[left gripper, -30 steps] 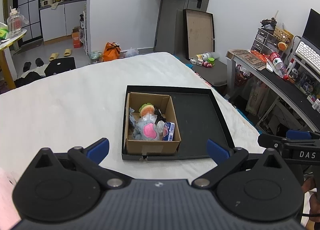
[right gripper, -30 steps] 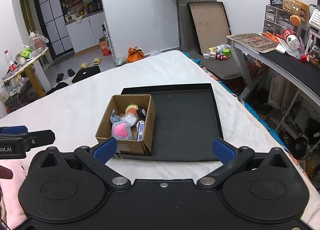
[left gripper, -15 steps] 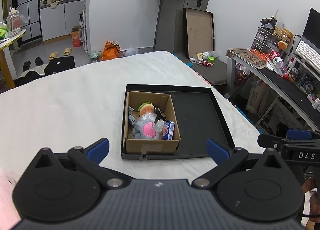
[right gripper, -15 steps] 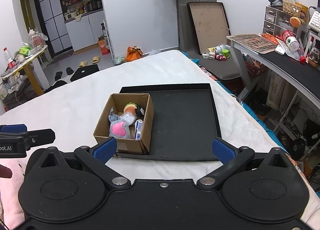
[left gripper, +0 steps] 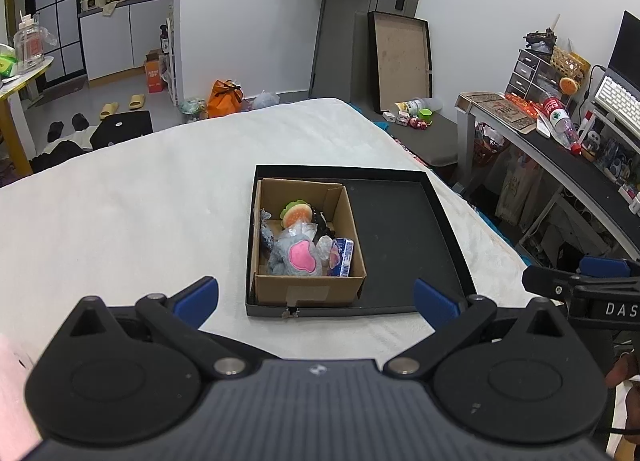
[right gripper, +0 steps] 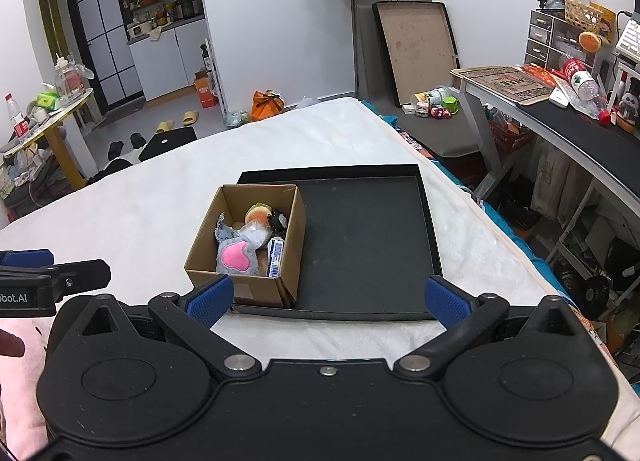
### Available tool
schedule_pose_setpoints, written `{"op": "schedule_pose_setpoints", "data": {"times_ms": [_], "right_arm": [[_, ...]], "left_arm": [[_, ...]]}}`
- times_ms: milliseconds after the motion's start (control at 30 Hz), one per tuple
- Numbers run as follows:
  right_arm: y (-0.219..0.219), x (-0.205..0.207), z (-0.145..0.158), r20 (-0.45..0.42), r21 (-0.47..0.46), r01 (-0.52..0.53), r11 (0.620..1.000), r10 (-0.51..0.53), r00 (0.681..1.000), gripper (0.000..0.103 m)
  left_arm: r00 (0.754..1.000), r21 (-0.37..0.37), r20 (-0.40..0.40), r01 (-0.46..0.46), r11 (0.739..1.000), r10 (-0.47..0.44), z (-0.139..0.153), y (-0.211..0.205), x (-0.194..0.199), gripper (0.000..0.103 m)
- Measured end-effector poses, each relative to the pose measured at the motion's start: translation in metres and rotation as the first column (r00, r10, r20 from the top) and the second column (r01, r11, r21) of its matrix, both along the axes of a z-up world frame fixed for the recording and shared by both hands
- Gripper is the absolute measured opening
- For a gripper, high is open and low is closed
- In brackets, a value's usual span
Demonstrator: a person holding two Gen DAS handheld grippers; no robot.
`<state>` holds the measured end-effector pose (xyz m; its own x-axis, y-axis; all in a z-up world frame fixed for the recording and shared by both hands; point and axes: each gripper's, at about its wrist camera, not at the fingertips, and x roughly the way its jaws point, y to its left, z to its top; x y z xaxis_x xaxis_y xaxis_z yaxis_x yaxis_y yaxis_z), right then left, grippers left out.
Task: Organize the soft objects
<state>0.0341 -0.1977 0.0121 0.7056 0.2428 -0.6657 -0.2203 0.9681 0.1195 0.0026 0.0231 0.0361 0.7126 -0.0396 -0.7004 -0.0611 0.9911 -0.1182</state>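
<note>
The left hand-held gripper (left gripper: 316,297) hovers spread wide and empty over the bed (left gripper: 120,229). A box (left gripper: 308,289) of plush toys (left gripper: 296,257) sits in the tray's (left gripper: 404,237) left side. The right hand-held gripper (right gripper: 328,297) is likewise spread and empty.

**Colours on the white bed**

The bed (left gripper: 120,229) is covered in plain white. On it lies a matt black tray (left gripper: 400,229), and at the tray's 9 o'clock side stands a plain brown cardboard box (left gripper: 312,289) with a pale tape patch on its near wall. Inside, a grey plush toy (left gripper: 294,257) bears a bright pink heart-shaped patch; at the box's 12 o'clock sits a burger plush (left gripper: 296,213) in orange-tan with a green rim; at 3 o'clock leans a blue-and-white printed packet (left gripper: 344,257). The left claw (left gripper: 316,297) and right claw (right gripper: 328,295) are black with textured blue pads (right gripper: 210,297). Beyond the bed, an orange bag (left gripper: 224,97) and yellow slippers (left gripper: 120,107) dot the grey floor.
</note>
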Motion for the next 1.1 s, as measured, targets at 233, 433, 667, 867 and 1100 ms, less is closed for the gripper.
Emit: {"op": "schedule_pose_setpoints", "data": {"times_ms": [233, 433, 667, 867, 1100], "right_arm": [[-0.0008, 0.0004, 0.0004, -0.004, 0.004, -0.005, 1.0, 0.005, 1.0, 0.103], [-0.001, 0.0005, -0.0005, -0.004, 0.001, -0.005, 1.0, 0.005, 1.0, 0.103], [-0.0007, 0.0013, -0.0018, -0.007, -0.001, -0.006, 1.0, 0.006, 1.0, 0.103], [-0.0015, 0.0018, -0.0036, -0.011, -0.001, -0.005, 1.0, 0.005, 1.0, 0.103], [-0.0014, 0.0031, -0.0064, -0.02, -0.003, -0.006, 1.0, 0.006, 1.0, 0.103]], "left_arm": [[1.0, -0.002, -0.005, 0.004, 1.0, -0.004, -0.0026, -0.0007, 0.0001, 0.103], [1.0, -0.003, -0.003, 0.005, 1.0, -0.005, -0.0029, -0.0011, 0.0, 0.103], [1.0, -0.001, -0.003, 0.008, 1.0, -0.008, -0.0029, -0.0006, 0.0007, 0.103], [1.0, -0.003, -0.006, 0.007, 1.0, -0.007, -0.004, -0.0005, 0.0012, 0.103], [1.0, -0.007, 0.001, 0.014, 1.0, -0.014, -0.0043, -0.0017, 0.0023, 0.103]]}}
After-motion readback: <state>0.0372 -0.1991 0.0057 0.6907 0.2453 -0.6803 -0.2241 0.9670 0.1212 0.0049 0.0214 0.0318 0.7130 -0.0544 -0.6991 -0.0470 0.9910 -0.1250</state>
